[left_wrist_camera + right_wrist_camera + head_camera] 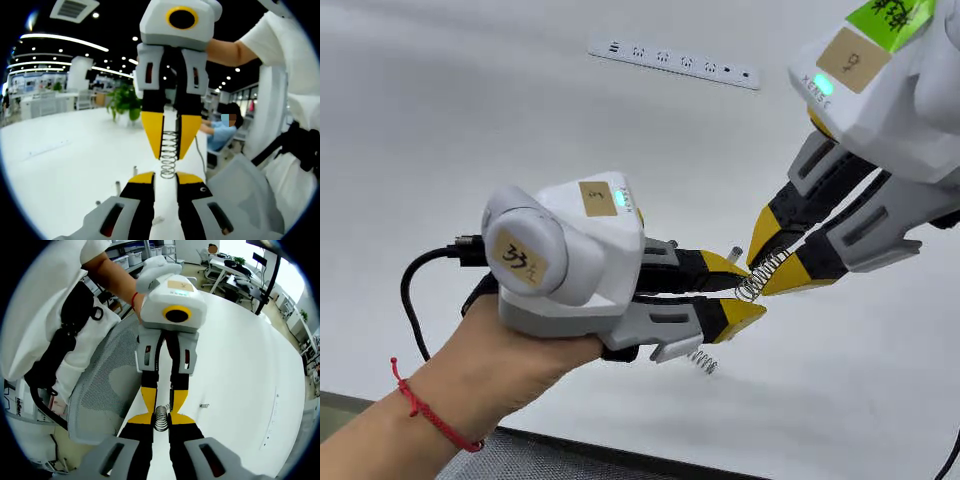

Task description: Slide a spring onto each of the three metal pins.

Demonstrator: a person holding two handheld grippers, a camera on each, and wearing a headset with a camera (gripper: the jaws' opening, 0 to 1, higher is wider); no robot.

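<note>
A small steel spring (762,272) hangs in the air between the two grippers. My right gripper (757,278) comes in from the upper right and is shut on the spring (161,417). My left gripper (750,292) points right from the left hand, jaws apart, with the spring's lower end (169,170) between its yellow tips. In the left gripper view the right gripper (169,156) hangs from the top over my left gripper (166,177). One short metal pin (734,254) stands on the white table behind the jaws; two pins (118,187) (134,170) show on the tabletop.
A second spring (702,362) lies on the table below the left gripper. A white power strip (675,62) lies at the far side. The table's near edge (620,455) runs below the hand, with a grey mesh chair (100,390) beside it.
</note>
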